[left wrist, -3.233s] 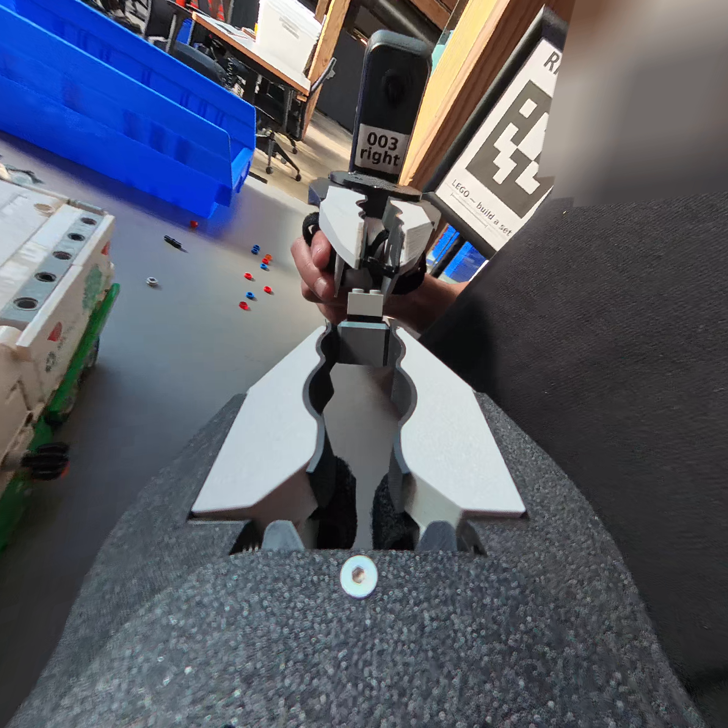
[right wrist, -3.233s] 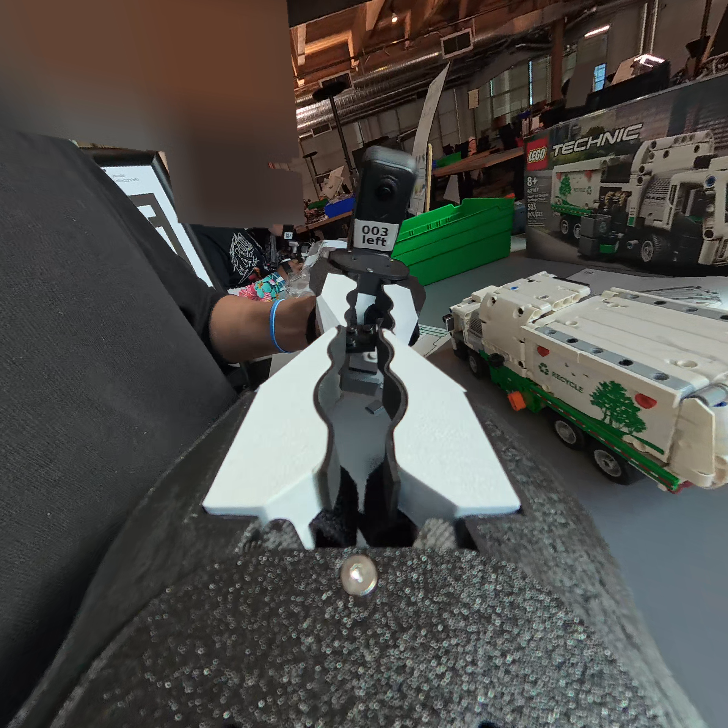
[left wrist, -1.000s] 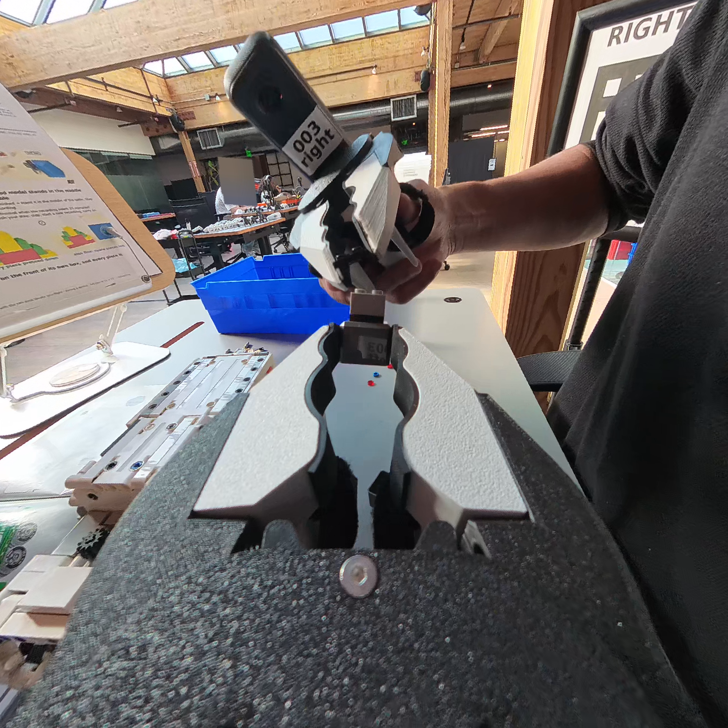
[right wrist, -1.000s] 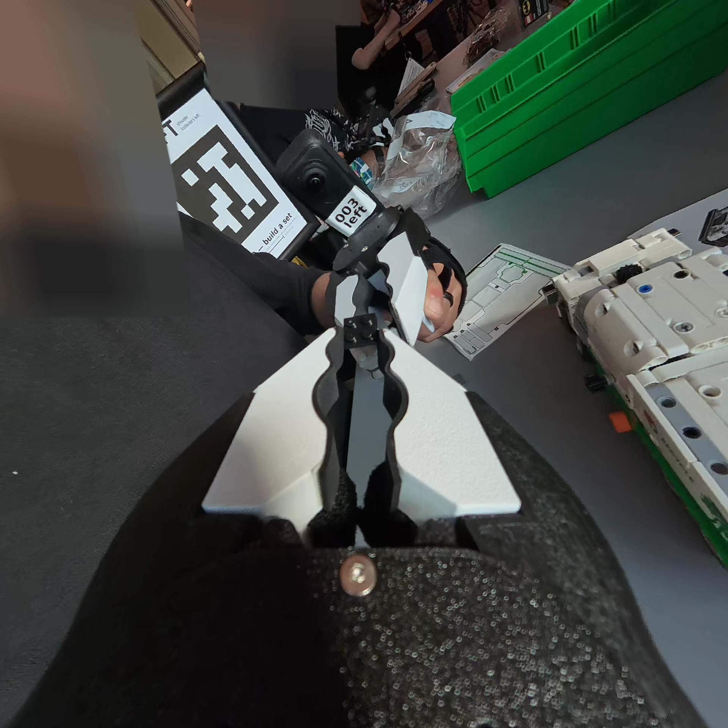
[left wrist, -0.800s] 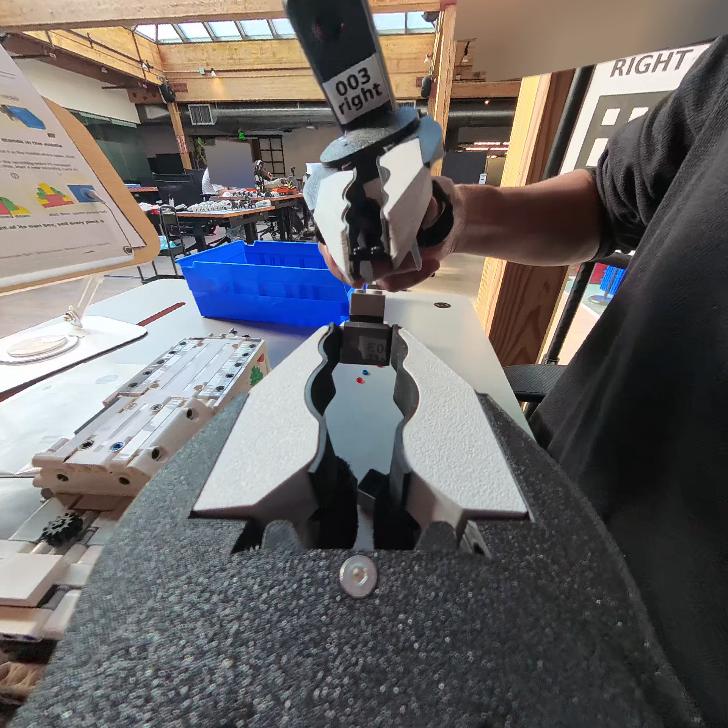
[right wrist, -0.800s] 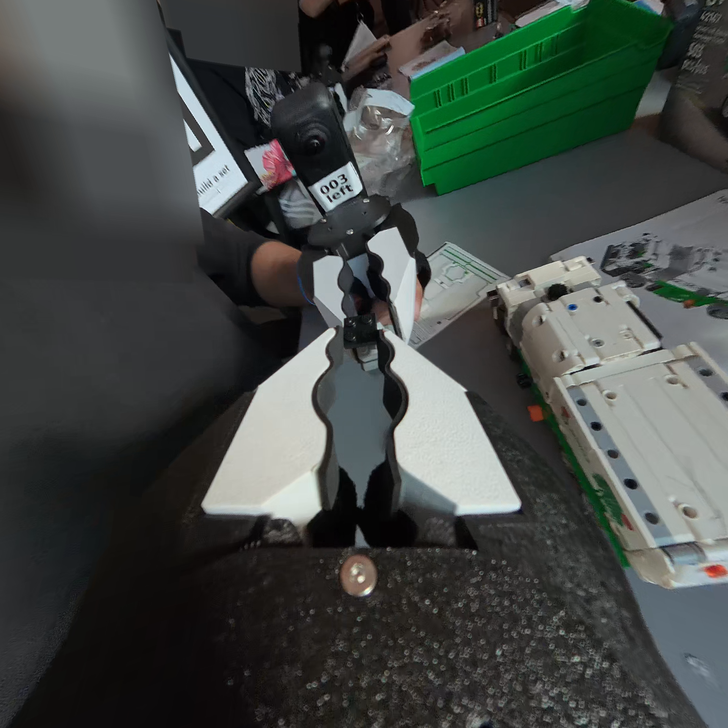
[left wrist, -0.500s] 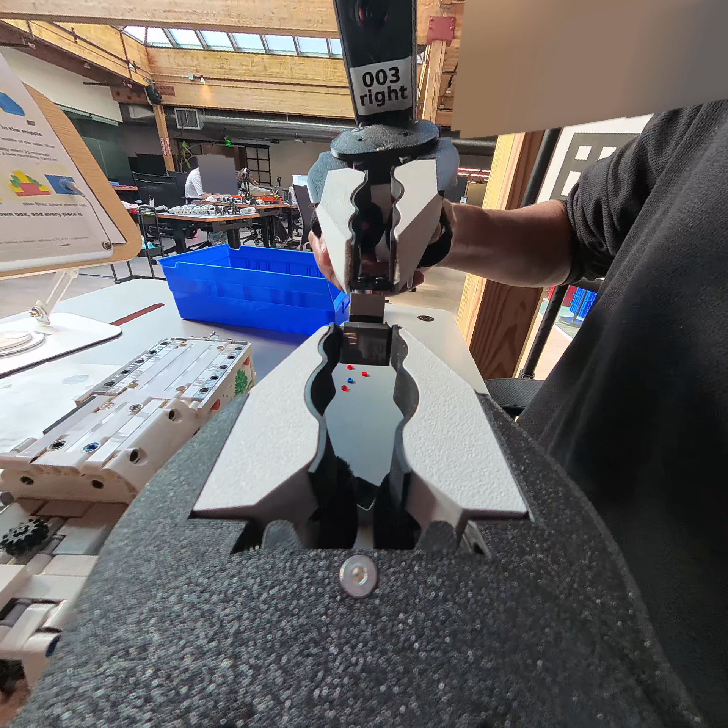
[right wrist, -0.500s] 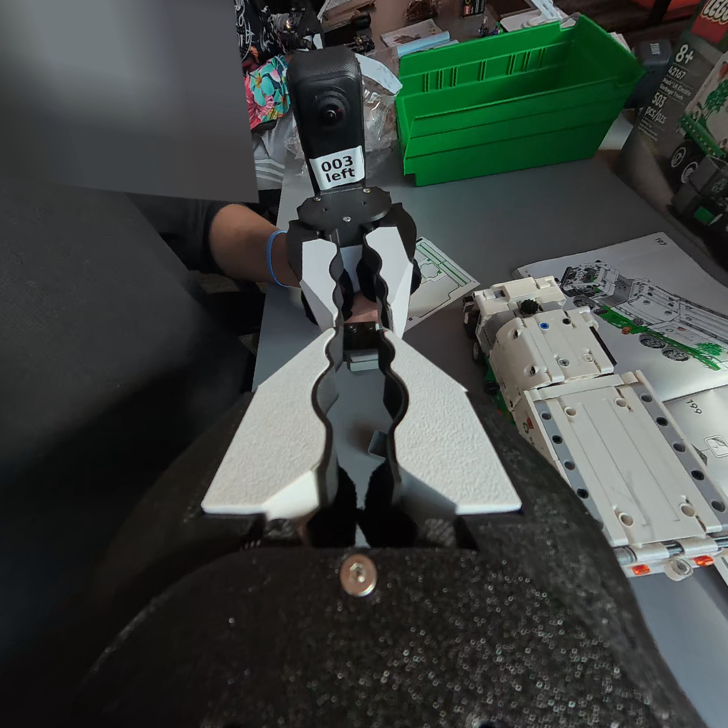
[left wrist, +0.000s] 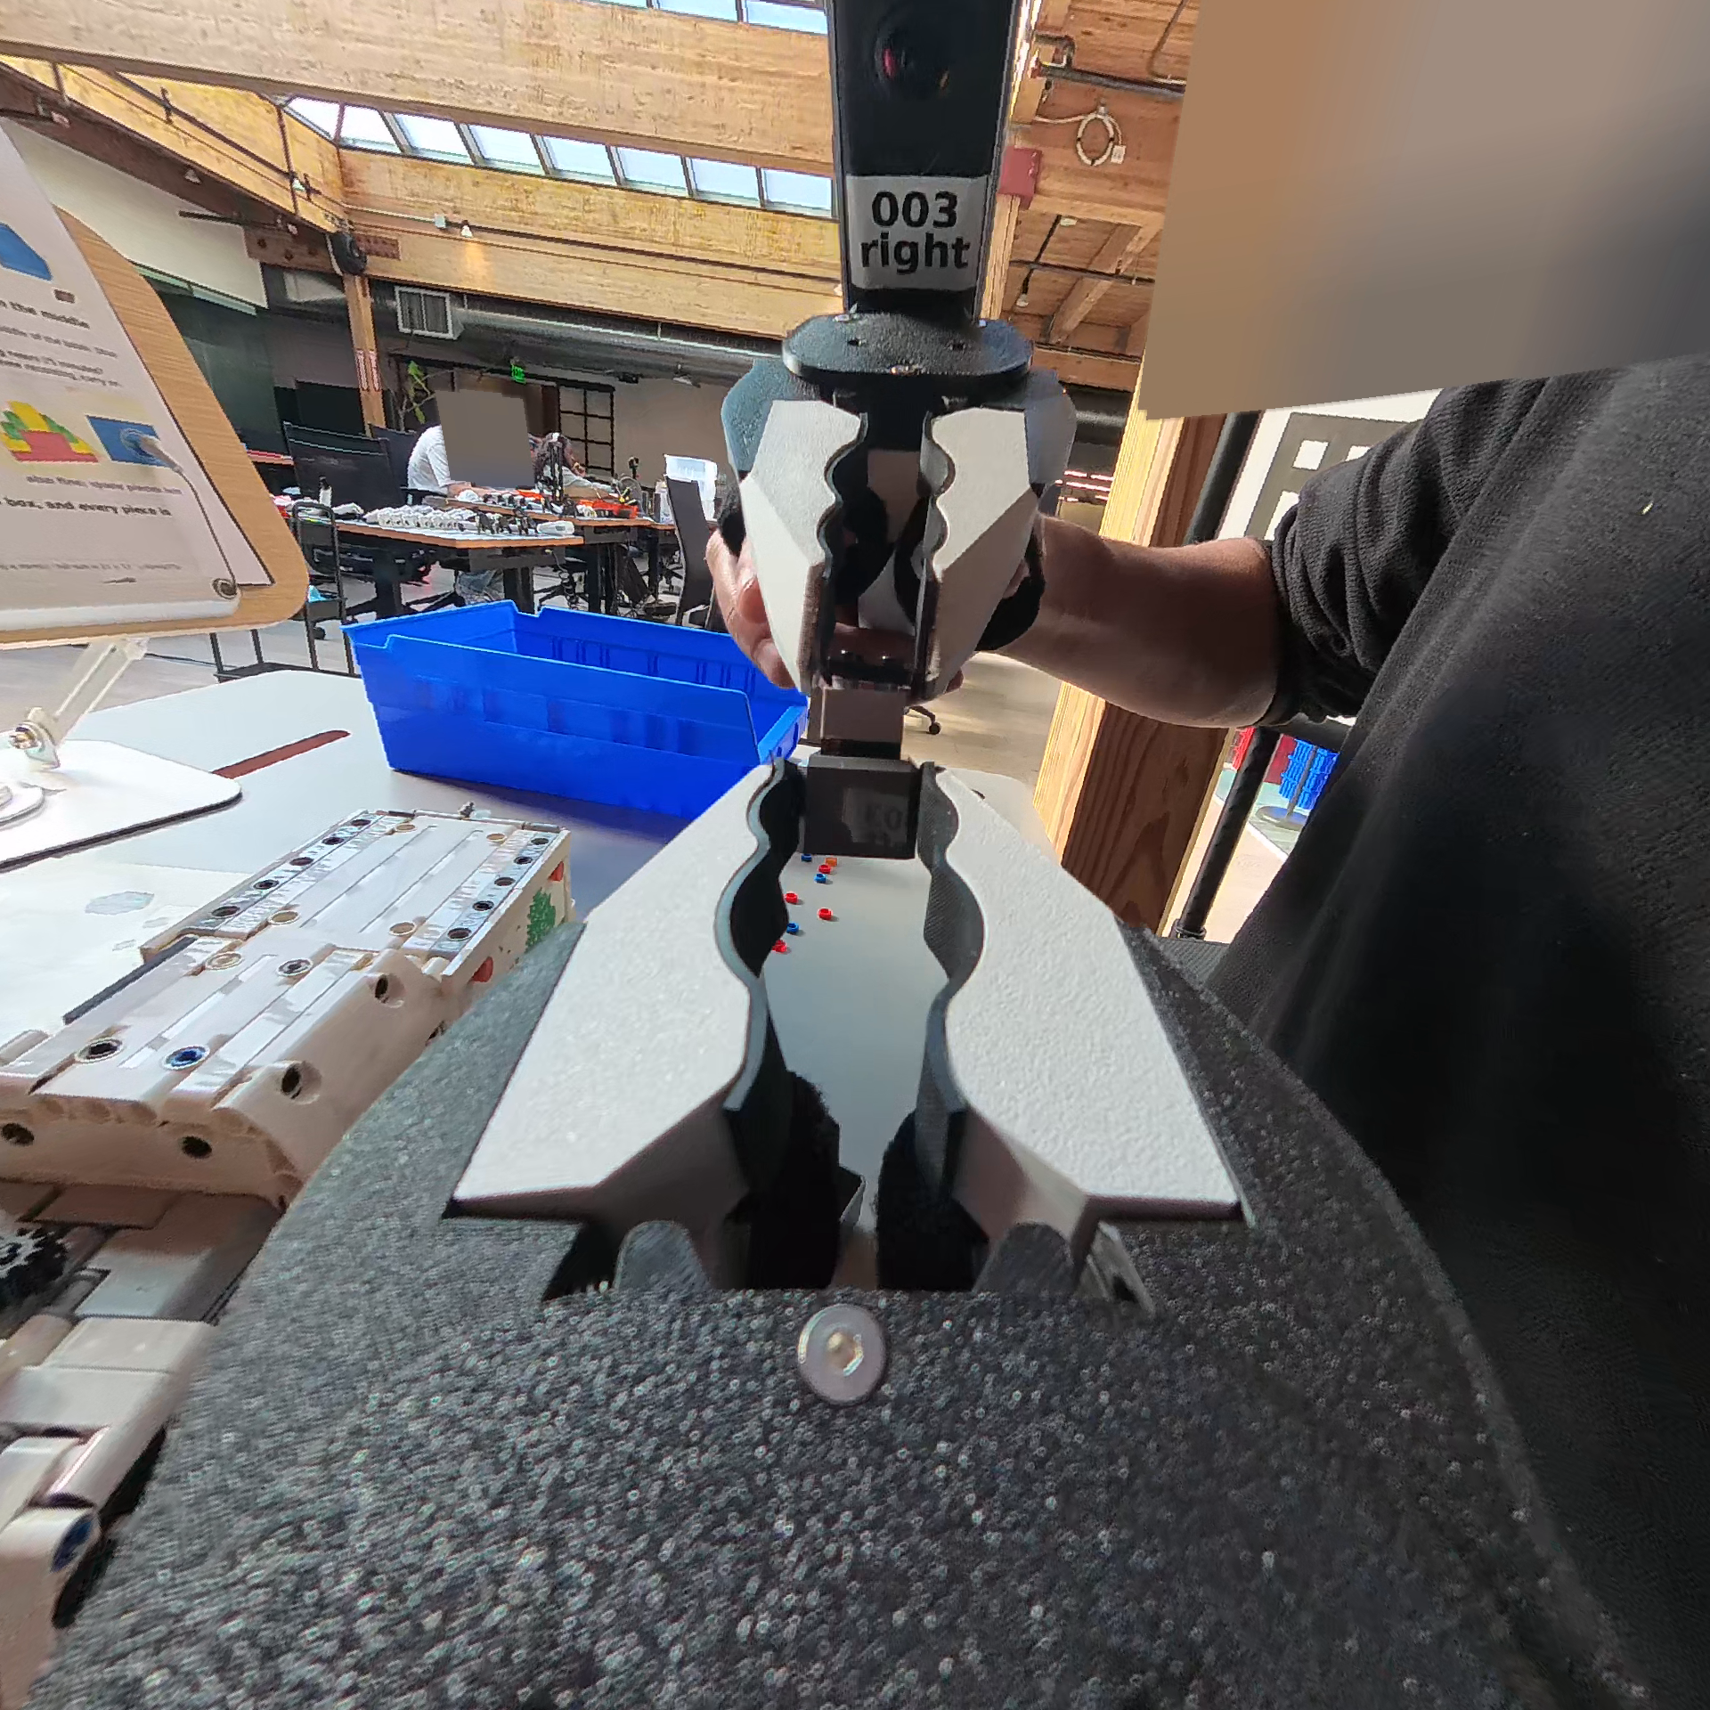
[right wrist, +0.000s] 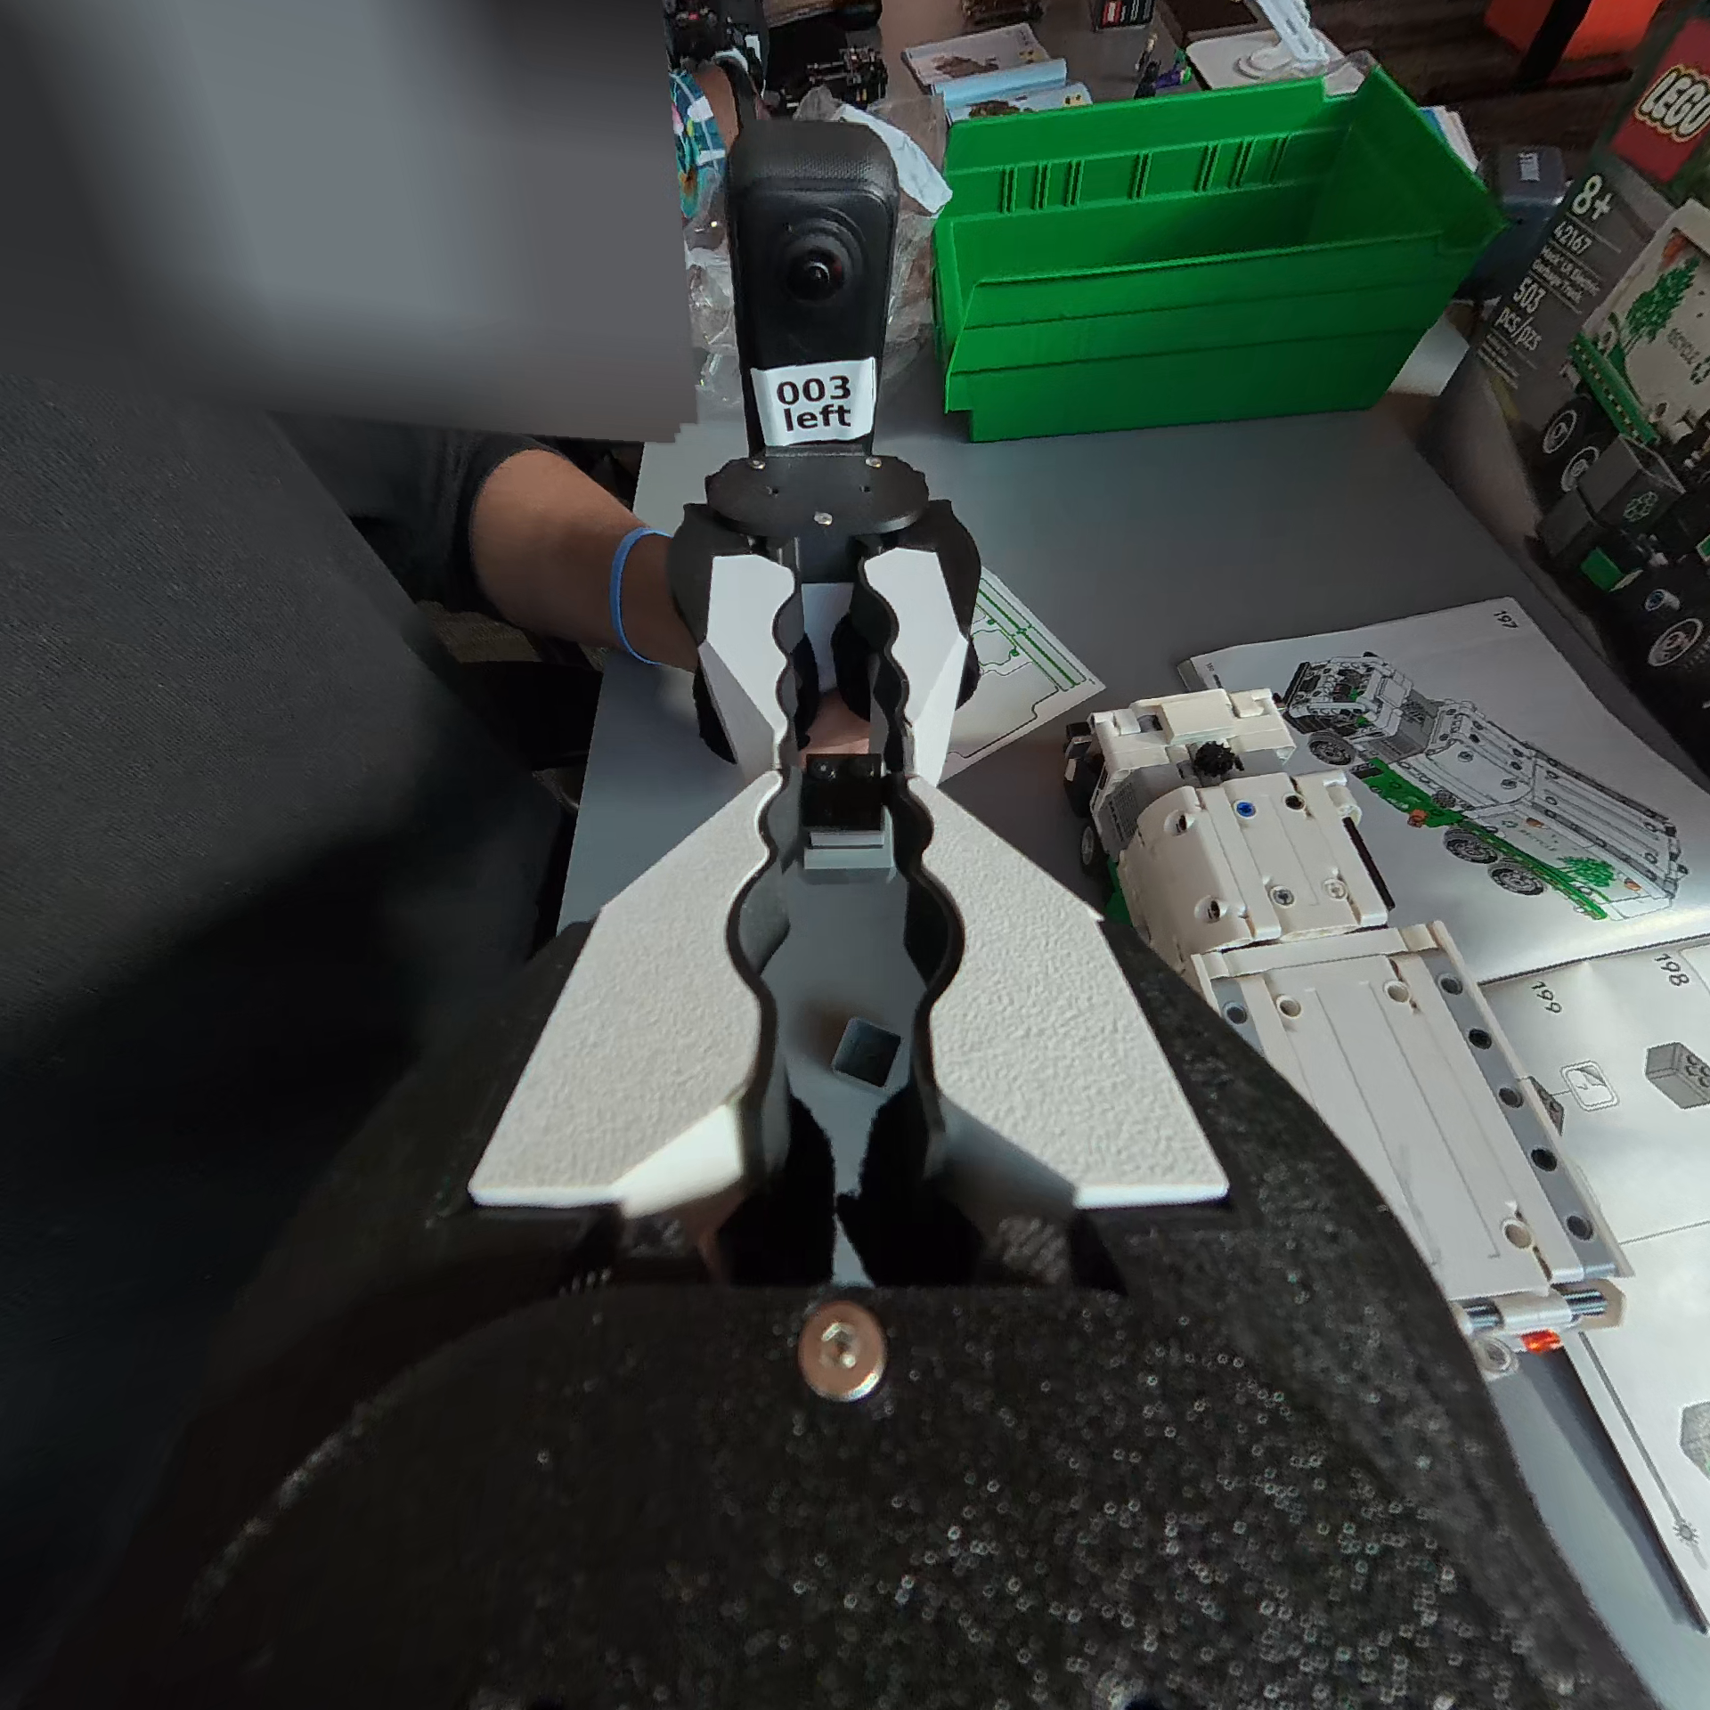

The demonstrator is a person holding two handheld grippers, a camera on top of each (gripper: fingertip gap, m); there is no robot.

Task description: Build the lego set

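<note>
My left gripper (left wrist: 861, 805) is shut on a dark grey brick (left wrist: 861, 819). My right gripper (left wrist: 865, 685) faces it tip to tip and is shut on a light grey brick (left wrist: 856, 717). The two bricks touch, held above the table. In the right wrist view, my right gripper (right wrist: 842, 805) holds the light grey brick (right wrist: 847, 856) against the dark brick (right wrist: 840, 786) in the left gripper (right wrist: 842, 745). The white lego truck (right wrist: 1295, 925) lies on the table to the right and also shows in the left wrist view (left wrist: 278, 972).
A small dark piece (right wrist: 865, 1055) lies on the table under my right gripper. The open instruction booklet (right wrist: 1527, 833), a green bin (right wrist: 1184, 305) and the lego box (right wrist: 1629, 324) are behind the truck. A blue bin (left wrist: 555, 703), small red and blue pieces (left wrist: 805, 907) and a document stand (left wrist: 111, 463) show in the left wrist view. My two grippers' fingertips are within a few centimetres of each other.
The right gripper has turned from tilted to upright and now faces the left gripper squarely. Both views have swung towards the truck. The two bricks stay pressed together.
</note>
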